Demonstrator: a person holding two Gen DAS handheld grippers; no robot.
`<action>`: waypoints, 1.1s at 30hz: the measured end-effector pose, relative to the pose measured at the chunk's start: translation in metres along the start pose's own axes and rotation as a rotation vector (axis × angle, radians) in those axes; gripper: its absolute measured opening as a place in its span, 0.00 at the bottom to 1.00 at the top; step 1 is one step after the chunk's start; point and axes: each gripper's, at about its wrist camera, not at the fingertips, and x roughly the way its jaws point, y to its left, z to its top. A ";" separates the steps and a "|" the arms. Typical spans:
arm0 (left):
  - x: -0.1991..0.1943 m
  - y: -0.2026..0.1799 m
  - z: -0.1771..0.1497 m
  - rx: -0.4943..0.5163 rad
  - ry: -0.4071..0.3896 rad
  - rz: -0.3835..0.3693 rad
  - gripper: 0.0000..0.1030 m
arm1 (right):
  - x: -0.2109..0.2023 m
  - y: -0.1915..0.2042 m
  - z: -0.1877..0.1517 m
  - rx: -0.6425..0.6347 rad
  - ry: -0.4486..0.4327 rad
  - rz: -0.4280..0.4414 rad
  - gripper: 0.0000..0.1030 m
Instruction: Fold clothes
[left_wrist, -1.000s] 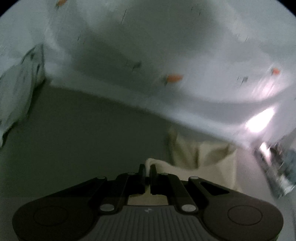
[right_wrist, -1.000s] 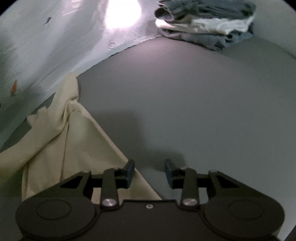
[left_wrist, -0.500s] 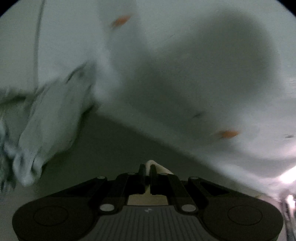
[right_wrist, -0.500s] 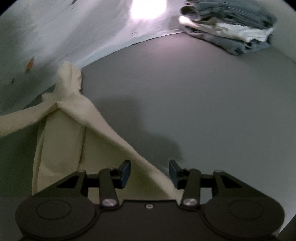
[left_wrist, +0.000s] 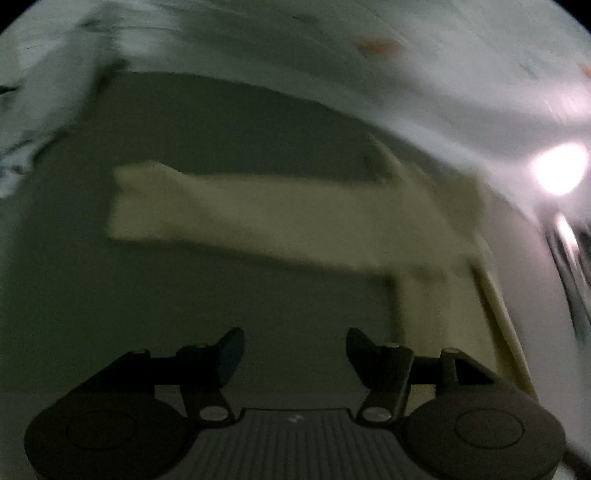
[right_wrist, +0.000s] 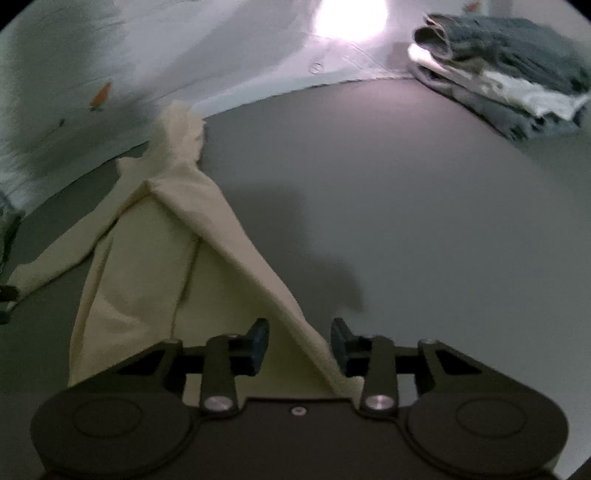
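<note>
This looks like a home bedroom, with laundry handled on a bed: a plain grey sheet (right_wrist: 424, 206) serves as the work surface, a pale printed bedcover (right_wrist: 110, 66) lies rumpled along its far edge, and a stack of folded clothes (right_wrist: 506, 70) sits nearby.

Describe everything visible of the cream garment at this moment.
The cream garment is soft, plain pale-yellow fabric lying partly folded on the grey surface. One long sleeve stretches out flat; its far end bunches near the white patterned sheet. A diagonal folded edge runs between the closing right gripper fingers. The opening left gripper holds nothing.
</note>
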 end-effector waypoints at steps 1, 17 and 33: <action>0.000 -0.013 -0.014 0.035 0.021 -0.015 0.64 | -0.002 -0.001 0.000 -0.018 -0.004 0.009 0.31; 0.002 -0.082 -0.129 0.070 0.195 0.015 0.76 | -0.010 -0.026 0.004 -0.227 0.106 0.195 0.10; 0.009 -0.094 -0.154 0.156 0.180 0.060 0.93 | 0.021 -0.064 -0.021 0.560 0.277 0.782 0.03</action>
